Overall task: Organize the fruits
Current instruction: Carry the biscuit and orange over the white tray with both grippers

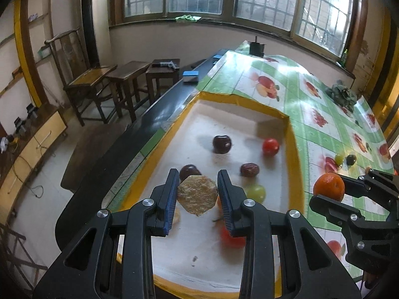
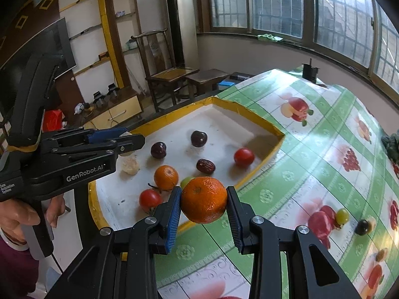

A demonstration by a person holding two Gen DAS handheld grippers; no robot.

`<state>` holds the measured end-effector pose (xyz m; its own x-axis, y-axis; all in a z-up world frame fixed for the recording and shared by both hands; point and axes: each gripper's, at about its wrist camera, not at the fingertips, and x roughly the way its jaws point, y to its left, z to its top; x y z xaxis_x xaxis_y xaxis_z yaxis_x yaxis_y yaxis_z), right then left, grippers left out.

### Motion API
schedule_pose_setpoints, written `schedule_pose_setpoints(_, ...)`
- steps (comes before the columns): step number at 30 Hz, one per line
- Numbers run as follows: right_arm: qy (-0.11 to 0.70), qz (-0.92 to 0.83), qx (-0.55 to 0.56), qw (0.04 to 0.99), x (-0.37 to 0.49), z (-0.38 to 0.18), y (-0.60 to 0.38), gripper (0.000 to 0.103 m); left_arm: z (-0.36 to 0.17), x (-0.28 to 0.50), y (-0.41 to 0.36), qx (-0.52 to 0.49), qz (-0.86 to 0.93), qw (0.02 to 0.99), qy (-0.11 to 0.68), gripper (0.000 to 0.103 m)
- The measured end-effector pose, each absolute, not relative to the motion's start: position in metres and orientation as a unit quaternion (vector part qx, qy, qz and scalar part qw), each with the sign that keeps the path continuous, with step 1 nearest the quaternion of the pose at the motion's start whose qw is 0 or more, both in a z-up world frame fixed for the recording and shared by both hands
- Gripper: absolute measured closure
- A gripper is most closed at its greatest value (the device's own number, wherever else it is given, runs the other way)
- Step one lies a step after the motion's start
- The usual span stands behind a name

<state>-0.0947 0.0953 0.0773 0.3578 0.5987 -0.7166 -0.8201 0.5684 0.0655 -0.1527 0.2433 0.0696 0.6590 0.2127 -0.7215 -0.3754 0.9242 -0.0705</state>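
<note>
1. Through the left wrist camera I see my left tongs (image 1: 198, 194) clamped on a flat, pale brown dried fruit slice (image 1: 197, 194), held above the shallow white tray with a yellow rim (image 1: 293, 149). On the tray floor lie a dark purple plum (image 1: 222, 144), a red cherry tomato (image 1: 270, 146), a wrinkled brown-red jujube (image 1: 249, 169), a second dark plum (image 1: 189, 172) and a green grape (image 1: 255, 191). At the right edge, my right tongs (image 1: 330, 189) grip a round orange mandarin (image 1: 329, 186) over the worktop with its green fruit-print cloth (image 1: 324, 134).

2. Through the right wrist camera, the right tongs are closed on the mandarin, held just beside the tray's near rim. In the tray I also count another orange mandarin (image 2: 166, 177) and a second red tomato (image 2: 150, 199). On the cloth, well apart from the tray, sit a loose green grape (image 2: 343, 215) and a dark grape (image 2: 362, 227).
</note>
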Motion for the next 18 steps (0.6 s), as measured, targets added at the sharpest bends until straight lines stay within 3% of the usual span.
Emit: schedule_pose_setpoints(18, 0.378, 0.453, -0.18, 0.787, -0.066, 0.061, 0.162, 0.069, 0.051, -0.141, 0.26, -0.116, 0.175, 0.893, 0.397, 0.072)
